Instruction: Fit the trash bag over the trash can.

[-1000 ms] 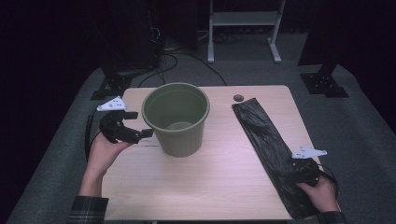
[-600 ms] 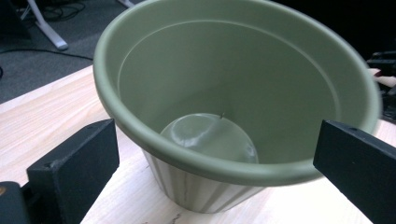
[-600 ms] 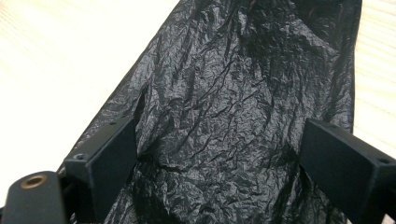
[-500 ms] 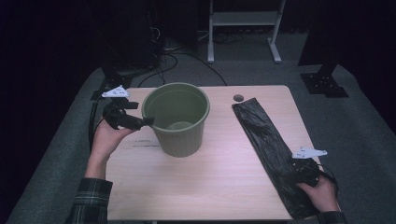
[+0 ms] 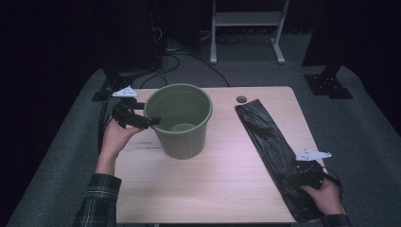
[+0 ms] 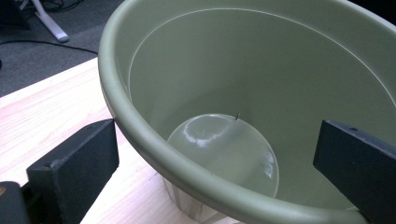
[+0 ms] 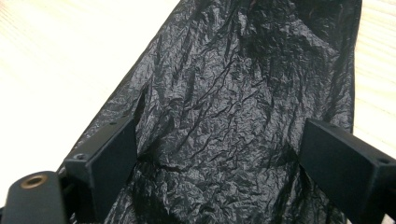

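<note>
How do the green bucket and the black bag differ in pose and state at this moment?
The green bucket stands upright and rigid, mouth open, inside bare; the black bag lies flat and crumpled along the table. The left gripper straddles the bucket's rim, jaws open; the right gripper is open over the bag's near end. Both rest on the wooden table.

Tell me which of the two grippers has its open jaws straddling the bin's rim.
The left gripper: one jaw sits outside the green bin, the other inside it. The right gripper instead hovers, open, over the black bag.

text: none legible | labels: none; brands: none; numbers: none | signs: none
</note>
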